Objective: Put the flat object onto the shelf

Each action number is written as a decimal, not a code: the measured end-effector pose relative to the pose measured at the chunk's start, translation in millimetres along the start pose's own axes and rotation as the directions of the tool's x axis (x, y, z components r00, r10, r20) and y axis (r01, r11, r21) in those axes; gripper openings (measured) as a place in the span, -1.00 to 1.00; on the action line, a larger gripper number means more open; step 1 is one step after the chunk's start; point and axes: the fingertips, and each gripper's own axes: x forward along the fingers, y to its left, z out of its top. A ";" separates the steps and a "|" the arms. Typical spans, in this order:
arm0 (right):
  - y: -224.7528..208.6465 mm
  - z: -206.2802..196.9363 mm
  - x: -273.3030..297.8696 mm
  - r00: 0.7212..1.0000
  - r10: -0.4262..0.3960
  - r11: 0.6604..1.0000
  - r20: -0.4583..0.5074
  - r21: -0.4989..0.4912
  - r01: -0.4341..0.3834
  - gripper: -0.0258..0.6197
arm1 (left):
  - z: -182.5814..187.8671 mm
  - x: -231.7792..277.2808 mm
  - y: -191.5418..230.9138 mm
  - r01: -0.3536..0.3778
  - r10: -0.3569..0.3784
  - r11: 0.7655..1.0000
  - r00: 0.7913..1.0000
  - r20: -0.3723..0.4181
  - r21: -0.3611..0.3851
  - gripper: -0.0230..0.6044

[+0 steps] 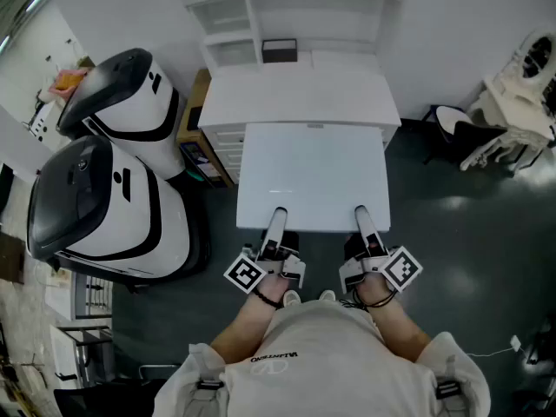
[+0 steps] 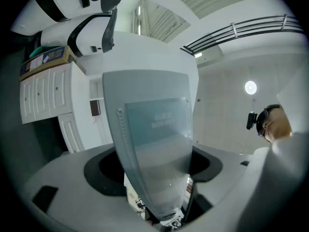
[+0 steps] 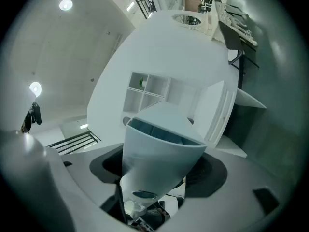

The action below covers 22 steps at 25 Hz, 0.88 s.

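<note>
Flat panel [image 1: 313,176]: pale grey, held about level in front of the person, far edge close to the white desk [image 1: 300,94].
Left gripper [image 1: 277,222]: clamped on the panel's near edge, left side, one jaw lying on top.
Right gripper [image 1: 362,221]: pinching the same near edge, right side.
Shelf unit [image 1: 261,7]: white, behind the desk, open compartments; small black box [image 1: 279,50] in a low one.
Left of desk: two white-and-black machines [image 1: 113,181].

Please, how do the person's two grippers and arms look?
Both the left gripper and the right gripper have slim white fingers and a cube with black-and-white square markers. Black cords circle the wrists. The sleeves are pale, off-white.
</note>
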 end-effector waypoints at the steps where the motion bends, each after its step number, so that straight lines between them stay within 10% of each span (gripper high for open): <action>1: -0.6 0.0 0.2 1.000 0.000 1.000 -0.001 -0.003 0.000 0.15 | 0.4 0.1 0.3 0.000 0.000 1.000 1.000 0.001 0.000 0.18; 22: 6.2 -21.7 22.1 1.000 -0.011 0.999 0.027 -0.046 0.012 0.17 | 31.5 0.6 15.8 0.017 -0.017 0.999 1.000 -0.007 -0.042 0.18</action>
